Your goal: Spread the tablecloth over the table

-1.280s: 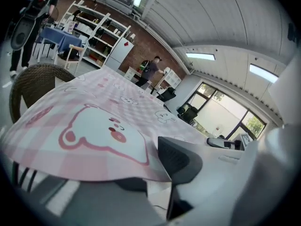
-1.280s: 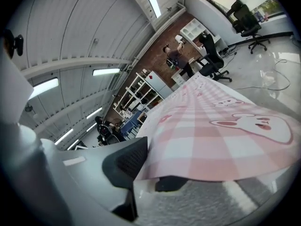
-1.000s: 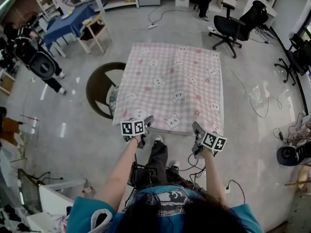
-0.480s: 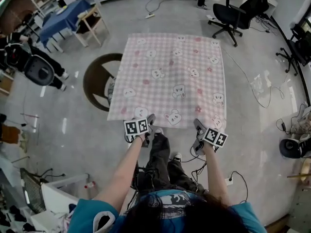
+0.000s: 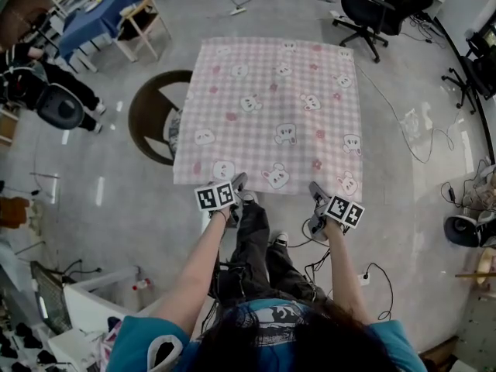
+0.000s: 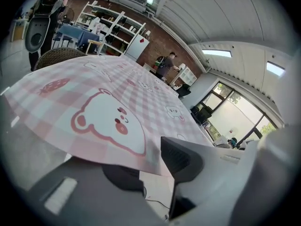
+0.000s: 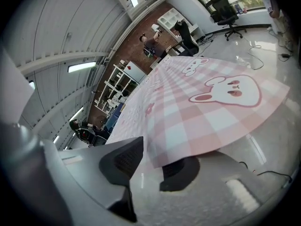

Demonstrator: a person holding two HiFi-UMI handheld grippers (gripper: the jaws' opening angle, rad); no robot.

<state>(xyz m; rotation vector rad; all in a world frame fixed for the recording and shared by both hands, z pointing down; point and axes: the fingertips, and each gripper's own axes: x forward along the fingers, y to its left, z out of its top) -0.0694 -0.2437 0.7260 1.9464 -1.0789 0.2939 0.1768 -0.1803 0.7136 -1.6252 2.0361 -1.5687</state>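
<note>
A pink checked tablecloth (image 5: 271,107) with bear and rabbit prints lies spread flat over the table, its near edge hanging just in front of me. My left gripper (image 5: 239,183) is at the near left corner and my right gripper (image 5: 316,191) at the near right corner. In the left gripper view the tablecloth (image 6: 117,102) edge runs loosely between the opening jaws of the left gripper (image 6: 150,166), with a gap to the pads. In the right gripper view the tablecloth (image 7: 202,107) hem likewise drapes between the opening jaws of the right gripper (image 7: 155,166), not pinched.
A round dark wicker seat (image 5: 155,122) stands against the table's left side. A black office chair (image 5: 368,10) is at the far right, a blue-covered table (image 5: 97,18) at the far left. Cables (image 5: 418,130) trail over the floor to the right. My feet (image 5: 263,231) are at the near edge.
Both grippers have sunk a little along with the cloth's near edge, which now hangs lower at the table's front. The cloth stays spread.
</note>
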